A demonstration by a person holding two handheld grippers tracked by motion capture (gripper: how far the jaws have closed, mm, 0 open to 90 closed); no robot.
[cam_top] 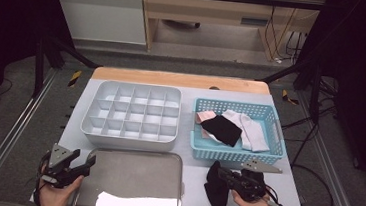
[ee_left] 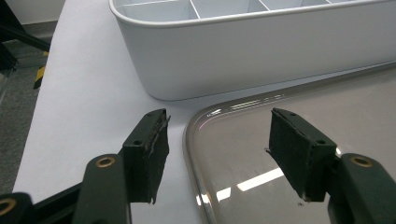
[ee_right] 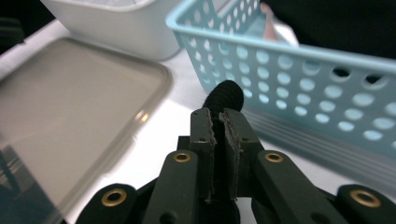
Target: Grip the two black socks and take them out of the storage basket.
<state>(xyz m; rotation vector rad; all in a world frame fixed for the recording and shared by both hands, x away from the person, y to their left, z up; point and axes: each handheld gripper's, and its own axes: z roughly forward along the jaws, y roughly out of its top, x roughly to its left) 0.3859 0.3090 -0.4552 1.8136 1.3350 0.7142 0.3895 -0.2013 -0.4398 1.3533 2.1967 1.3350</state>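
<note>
The right tongs [cam_top: 226, 176], at the lower right of the high view, are closed on a black sock [cam_top: 215, 188] that hangs onto the tabletop [cam_top: 291, 193] just in front of the blue basket [cam_top: 236, 154]. The left tongs [cam_top: 89, 163] stand wide open and empty at the metal tray's [cam_top: 134, 176] lower-left corner. Judged from this, work is at an early stage: every cell of the white divider box [cam_top: 129, 136] is empty, and several socks [cam_top: 249, 129] remain in the basket. How many cannot be counted; glare hides part of the tray surface.
</note>
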